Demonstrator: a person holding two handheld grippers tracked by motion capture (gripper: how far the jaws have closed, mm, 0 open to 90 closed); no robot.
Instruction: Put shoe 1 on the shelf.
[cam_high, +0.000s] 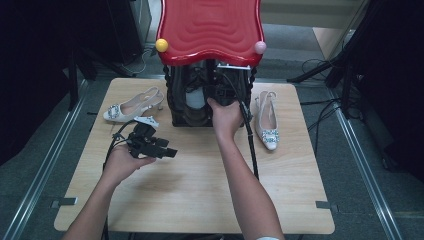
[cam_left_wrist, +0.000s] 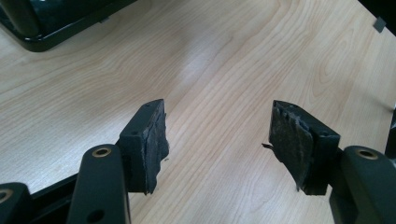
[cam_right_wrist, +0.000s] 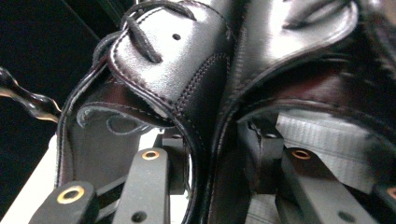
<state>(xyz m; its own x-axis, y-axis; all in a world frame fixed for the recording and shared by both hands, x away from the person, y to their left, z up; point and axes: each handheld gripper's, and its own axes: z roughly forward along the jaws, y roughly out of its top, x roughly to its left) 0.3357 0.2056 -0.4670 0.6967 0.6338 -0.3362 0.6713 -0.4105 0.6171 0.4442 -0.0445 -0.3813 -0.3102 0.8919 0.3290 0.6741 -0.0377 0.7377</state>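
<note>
Slingback (cam_high: 132, 106), pale, lies on the table (cam_high: 200, 200) at far left, untouched. Left gripper (cam_left_wrist: 219, 149) hangs just over bare wood, jaws spread wide, nothing between them. Centre: shoe rack (cam_high: 172, 95) with red top. The right hand (cam_high: 225, 117) reaches into its lower shelf.

Right gripper (cam_right_wrist: 219, 154) sits astride the adjoining side walls of the black leather pair (cam_right_wrist: 187, 60), one jaw inside each shoe, jaws part spread. Cannot tell whether the pads bite.

Judgement: the pair stands side by side, heels toward the hand, toes into the rack, long axis running away from the person. To do it well, close squarely on both walls together, low near the heel, then draw straight back along that axis, clear of the frame.

Second slingback (cam_high: 267, 122) lies at right, well apart.
</note>
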